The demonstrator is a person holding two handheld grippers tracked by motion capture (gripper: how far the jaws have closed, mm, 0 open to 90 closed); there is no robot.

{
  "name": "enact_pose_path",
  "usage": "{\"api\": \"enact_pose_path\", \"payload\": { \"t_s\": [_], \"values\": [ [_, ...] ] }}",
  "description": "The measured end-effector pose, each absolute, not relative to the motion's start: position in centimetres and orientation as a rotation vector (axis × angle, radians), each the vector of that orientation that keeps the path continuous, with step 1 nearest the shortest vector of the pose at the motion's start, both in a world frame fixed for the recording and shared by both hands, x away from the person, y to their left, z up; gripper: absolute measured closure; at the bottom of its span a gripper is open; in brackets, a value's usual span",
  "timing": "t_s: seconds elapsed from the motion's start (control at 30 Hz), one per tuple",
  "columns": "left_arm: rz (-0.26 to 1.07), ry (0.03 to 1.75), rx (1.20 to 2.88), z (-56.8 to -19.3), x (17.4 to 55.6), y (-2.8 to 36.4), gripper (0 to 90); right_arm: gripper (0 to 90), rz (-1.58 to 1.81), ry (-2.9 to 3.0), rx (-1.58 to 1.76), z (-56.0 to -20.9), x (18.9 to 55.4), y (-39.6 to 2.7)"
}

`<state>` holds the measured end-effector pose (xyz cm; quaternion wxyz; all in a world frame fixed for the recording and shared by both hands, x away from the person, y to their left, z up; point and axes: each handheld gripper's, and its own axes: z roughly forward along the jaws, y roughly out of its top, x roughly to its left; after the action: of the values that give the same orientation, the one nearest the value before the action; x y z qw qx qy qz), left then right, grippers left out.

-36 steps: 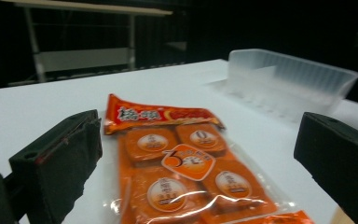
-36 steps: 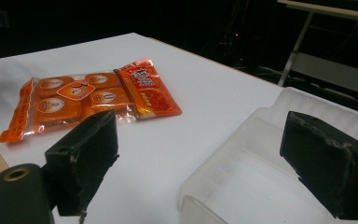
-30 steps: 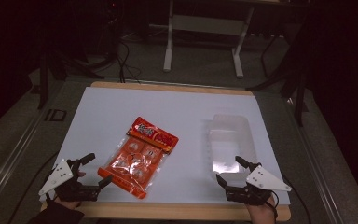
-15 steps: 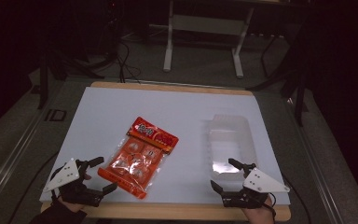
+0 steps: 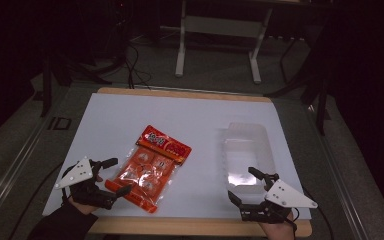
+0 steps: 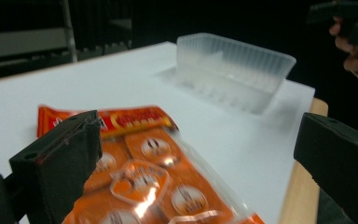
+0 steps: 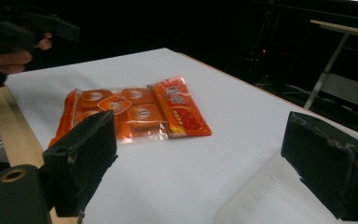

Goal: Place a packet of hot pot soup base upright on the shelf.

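High view: orange snack bag lies on the white table, long axis slanting from near-left to far-right, its near-left corner just beside the left gripper, jaws spread wide and empty; right gripper also spread, well apart from the bag, at the near end of the clear plastic tray. Left gripper view: bag sits right between the spread jaws, tray beyond, so left is nearer. Right gripper view: bag lies farther off ahead-left, tray by the open jaws.
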<state>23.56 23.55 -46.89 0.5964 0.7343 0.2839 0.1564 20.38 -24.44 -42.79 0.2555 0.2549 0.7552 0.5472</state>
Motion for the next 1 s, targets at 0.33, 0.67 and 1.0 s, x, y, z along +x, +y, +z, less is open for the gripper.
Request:
{"api": "enact_pose_path", "payload": {
  "t_s": [0.33,0.67,1.0],
  "values": [
    [0.392,0.652,1.747,-45.5,26.0,22.9,1.8,10.1,1.451,2.041,0.699,-42.6,20.2,-24.2],
    [0.415,0.669,1.769,-45.0,28.2,22.2,1.8,10.1,1.438,2.035,0.693,-42.5,20.1,-24.3],
    [0.434,0.703,1.808,-45.0,30.9,21.8,1.8,10.2,1.431,2.064,0.659,-42.6,20.1,-24.1]
  ]
}}
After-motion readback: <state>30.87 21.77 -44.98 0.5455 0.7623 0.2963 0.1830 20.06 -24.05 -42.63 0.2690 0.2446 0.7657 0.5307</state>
